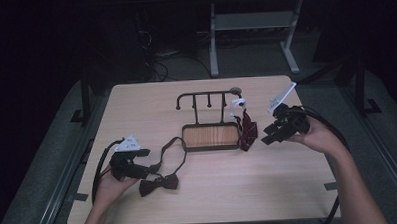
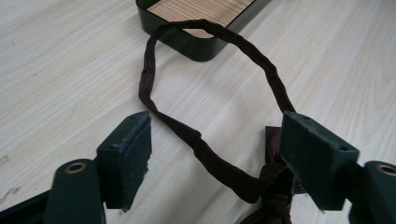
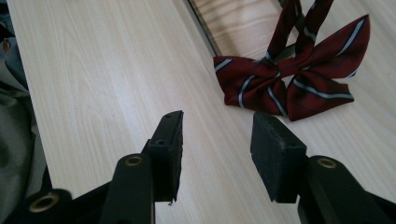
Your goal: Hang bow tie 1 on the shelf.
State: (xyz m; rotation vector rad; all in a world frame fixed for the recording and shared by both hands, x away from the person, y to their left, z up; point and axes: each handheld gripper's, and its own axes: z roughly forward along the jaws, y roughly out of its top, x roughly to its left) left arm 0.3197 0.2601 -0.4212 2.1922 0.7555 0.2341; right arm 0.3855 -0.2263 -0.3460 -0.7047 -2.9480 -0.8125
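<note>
High view: table (image 1: 289, 189) carries a rack (image 1: 209, 119) with hooks above a wood-lined tray. Dark bow tie (image 1: 159, 185) lies flat near the front left, its neck strap looping back toward the tray's left end. Left gripper (image 1: 151, 168) sits low just beside the bow, at the strap. Striped red bow tie (image 1: 247, 131) hangs by its strap from the rack's right end, with a white tag above it. Right gripper (image 1: 267, 134) is held just right of it, apart.

Left gripper view: jaws spread wide. Strap (image 2: 210, 158) runs slantwise across the gap; its loop reaches the tray corner (image 2: 196, 44). The knot sits low, against the inner side of the right-hand pad (image 2: 317, 158); the left-hand pad (image 2: 133, 154) stands clear of the cloth. Nothing pinched yet.

Judgement: step in hand is the pickup of the dark tie, presumably to hang it on a free hook. Next move calls for closing squarely on the strap near the knot, then lifting so the loop opens.

Right gripper view: jaws spread, empty. Striped tie (image 3: 292, 77) lies beyond the pads, well ahead, its lower edge resting on the table beside the tray rim.
</note>
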